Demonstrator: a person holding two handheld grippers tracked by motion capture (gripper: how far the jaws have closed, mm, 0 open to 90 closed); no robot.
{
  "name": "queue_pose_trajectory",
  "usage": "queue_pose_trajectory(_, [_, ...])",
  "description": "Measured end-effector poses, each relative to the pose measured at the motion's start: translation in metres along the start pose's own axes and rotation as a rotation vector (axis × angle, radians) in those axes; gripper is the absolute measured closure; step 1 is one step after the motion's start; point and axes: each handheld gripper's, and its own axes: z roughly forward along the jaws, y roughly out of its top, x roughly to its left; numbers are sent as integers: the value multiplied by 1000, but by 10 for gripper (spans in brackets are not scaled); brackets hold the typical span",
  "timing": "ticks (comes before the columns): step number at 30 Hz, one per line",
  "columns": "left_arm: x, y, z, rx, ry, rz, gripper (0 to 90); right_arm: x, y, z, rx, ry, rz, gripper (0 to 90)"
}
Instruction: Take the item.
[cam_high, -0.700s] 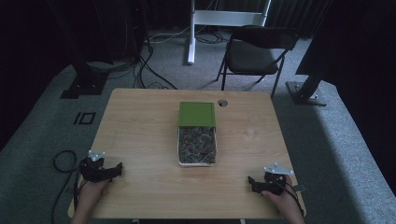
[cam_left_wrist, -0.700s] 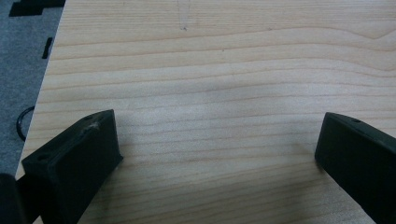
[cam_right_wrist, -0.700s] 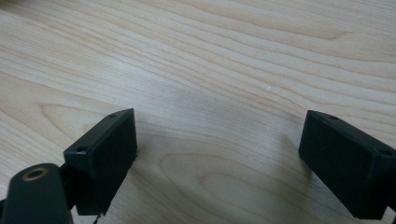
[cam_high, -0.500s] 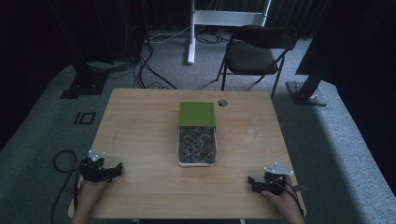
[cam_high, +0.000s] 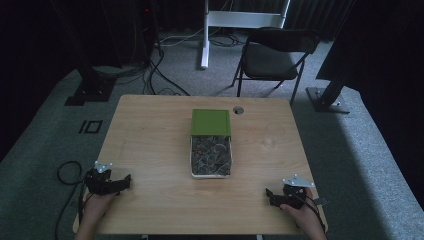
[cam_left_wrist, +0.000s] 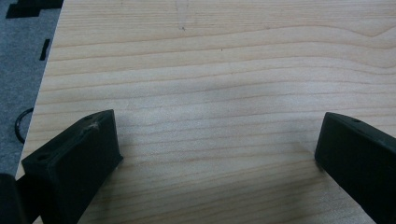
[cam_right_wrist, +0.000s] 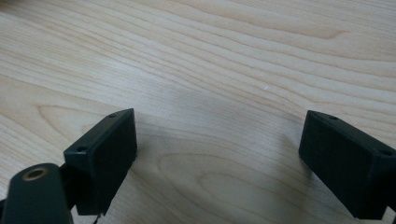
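At the near edge of the wooden bench (cam_high: 150, 135), the left hand-held gripper (cam_high: 120, 183) and the right hand-held gripper (cam_high: 270, 196) rest near opposite corners — each with its jaws spread wide over bare wood, nothing between them. Farther out, at the bench's middle and well apart from both, sits a white tray (cam_high: 210, 172) of small dark pieces — a green box (cam_high: 210, 122) touches its far end. Beyond the bench stands a black folding chair (cam_high: 272, 55).

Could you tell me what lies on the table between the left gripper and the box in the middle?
Nothing: in the high view, only bare wooden table separates the left gripper from the box with its green lid.
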Motion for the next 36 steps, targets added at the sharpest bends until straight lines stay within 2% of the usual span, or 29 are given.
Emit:
queue_pose_trajectory(6, [0,0,0,0,0,0,3,1,2,0,12,2,17,116])
queue_pose_trajectory(14, [0,0,0,0,0,0,3,-1,15,-10,-29,-7,32,117])
queue_pose_trajectory(30, [1,0,0,0,-3,3,3,1,45,-30,-91,-2,9,117])
queue_pose_trajectory(36, [1,0,0,0,-3,3,3,7,59,-36,-126,28,0,117])
